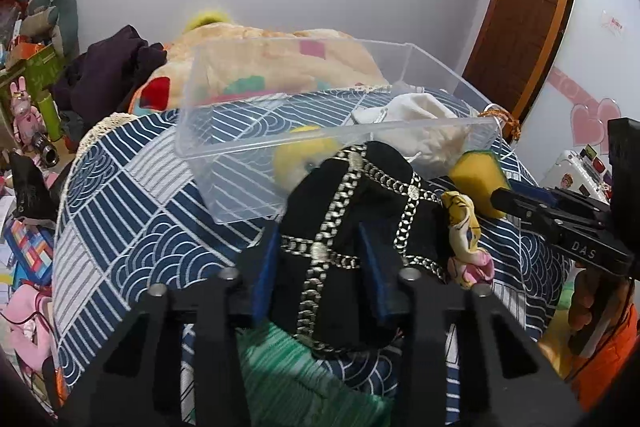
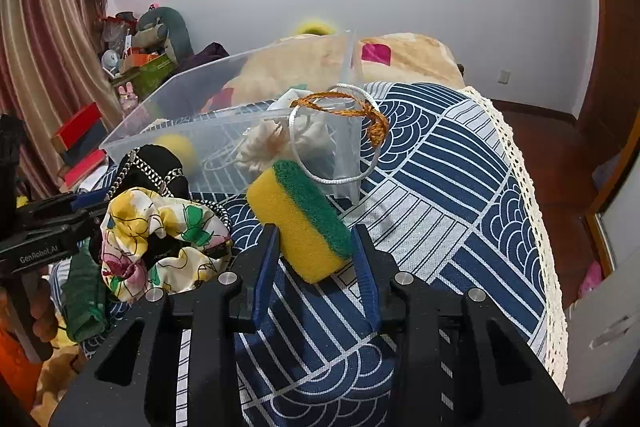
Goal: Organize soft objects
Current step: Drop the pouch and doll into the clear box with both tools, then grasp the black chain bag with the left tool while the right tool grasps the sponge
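Observation:
My left gripper [image 1: 318, 239] is shut on a black cloth with silver chain trim [image 1: 360, 203], held in front of the clear plastic bin [image 1: 224, 163]. My right gripper [image 2: 316, 247] is shut on a yellow sponge with a green scrub side [image 2: 300, 215], held above the blue patterned cloth near the bin [image 2: 224, 127]. The sponge also shows at the right of the left wrist view [image 1: 476, 179]. A floral scrunchie [image 2: 160, 239] lies beside the black cloth. Inside the bin lie a yellow ball [image 2: 176, 145] and a cream drawstring pouch [image 2: 280, 143].
A white cord loop [image 2: 332, 179] and an orange braided cord [image 2: 360, 111] hang over the bin's corner. A green cloth [image 1: 288, 371] lies under the left gripper. A peach blanket [image 1: 256, 59] and dark clothes [image 1: 108, 67] lie behind. Clutter fills the floor at left.

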The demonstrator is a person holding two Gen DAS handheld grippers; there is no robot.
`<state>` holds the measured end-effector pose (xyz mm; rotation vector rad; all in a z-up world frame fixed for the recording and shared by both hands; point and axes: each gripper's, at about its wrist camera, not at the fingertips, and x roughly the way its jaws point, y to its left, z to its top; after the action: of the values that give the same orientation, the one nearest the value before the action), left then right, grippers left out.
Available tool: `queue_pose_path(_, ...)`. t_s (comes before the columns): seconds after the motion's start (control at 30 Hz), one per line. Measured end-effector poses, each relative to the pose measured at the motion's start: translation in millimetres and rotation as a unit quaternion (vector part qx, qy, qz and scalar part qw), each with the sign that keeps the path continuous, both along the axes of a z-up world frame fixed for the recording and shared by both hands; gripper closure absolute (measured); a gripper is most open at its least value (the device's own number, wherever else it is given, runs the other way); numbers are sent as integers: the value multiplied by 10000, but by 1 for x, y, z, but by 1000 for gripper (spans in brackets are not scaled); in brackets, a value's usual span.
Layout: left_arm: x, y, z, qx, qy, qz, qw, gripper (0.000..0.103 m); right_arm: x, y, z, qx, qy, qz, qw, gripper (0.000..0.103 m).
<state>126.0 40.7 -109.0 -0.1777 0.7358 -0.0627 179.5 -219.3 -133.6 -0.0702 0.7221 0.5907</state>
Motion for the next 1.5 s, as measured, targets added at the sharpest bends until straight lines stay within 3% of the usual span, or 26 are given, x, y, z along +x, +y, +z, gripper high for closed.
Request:
queue_pose_path(0.03, -4, 1, 2, -20, -43, -13, 10000, 75, 1, 1, 0, -5, 18, -18, 10000, 68)
queue_pose_path(0.13, -13, 3, 8, -36, -127, -45, 9999, 79, 9, 4, -1, 103, 213, 51, 9997, 47)
queue_pose_path(0.23, -19, 1, 16, 14, -197, -86, 9998, 83, 13, 6, -3, 101, 220, 0, 9997, 47)
queue_pose_path(0.27, -20, 0, 19, 33, -234, -103, 9997, 84, 12, 6, -4, 123, 222, 13, 9997, 58)
queue_pose_path(0.3, -21, 0, 22, 47, -274, -114, 9995, 85, 11, 6, -4, 106, 226, 32, 9997, 61)
queue_pose_path(0.73, -42, 3, 74, 157, -994, 68, 9949, 85, -37, -12, 17, 386, -342, 379, 9979, 64)
queue_pose_path(0.93, -38, 11, 93, 207, -1271, 216, 9914, 85, -48, -8, 44, 540, -700, 431, 9952, 64)
queue_pose_path(1.23, -15, 20, 116, 341, -1654, 310, 9852, 85, -32, 11, 80, 621, -1192, 362, 9903, 64)
queue_pose_path(1.5, 18, 20, 113, 550, -1684, 403, 9833, 85, 2, 38, 88, 652, -1160, 219, 9909, 64)
